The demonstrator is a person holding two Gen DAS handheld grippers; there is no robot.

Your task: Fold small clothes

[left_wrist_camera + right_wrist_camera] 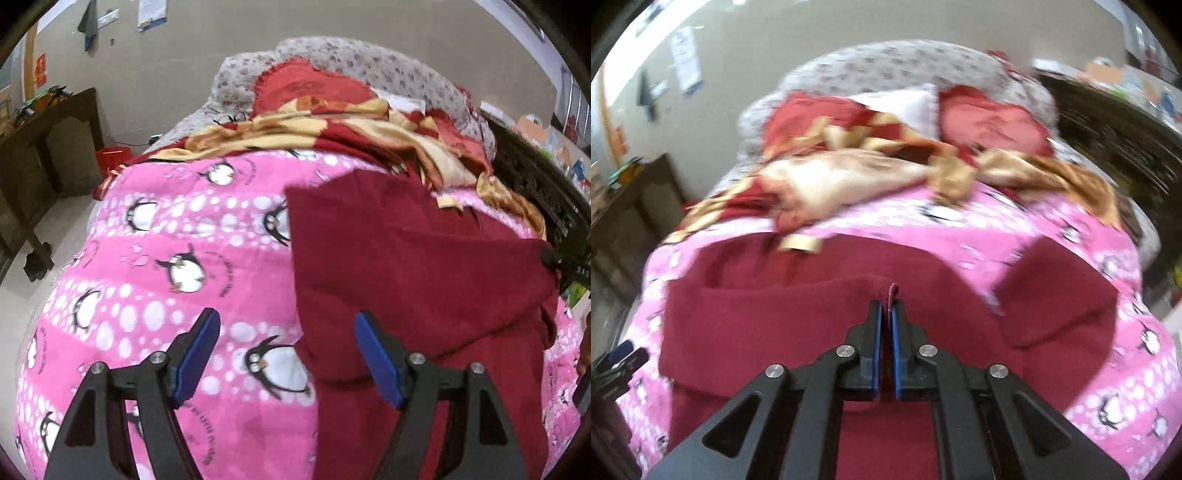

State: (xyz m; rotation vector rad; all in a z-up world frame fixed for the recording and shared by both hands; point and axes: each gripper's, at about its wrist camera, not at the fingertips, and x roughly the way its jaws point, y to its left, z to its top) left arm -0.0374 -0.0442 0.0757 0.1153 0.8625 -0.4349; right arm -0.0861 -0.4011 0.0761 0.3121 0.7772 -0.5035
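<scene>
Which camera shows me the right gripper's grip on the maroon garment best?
The right wrist view: the right gripper is shut on a fold of the maroon garment, a tab of cloth poking above its pads. The left wrist view shows only that gripper's dark edge at far right.

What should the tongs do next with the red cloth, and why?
Probably carry the pinched edge across. The right tongs are shut on a fold of the red cloth, while the left tongs hang open above the pink blanket, holding nothing.
</scene>
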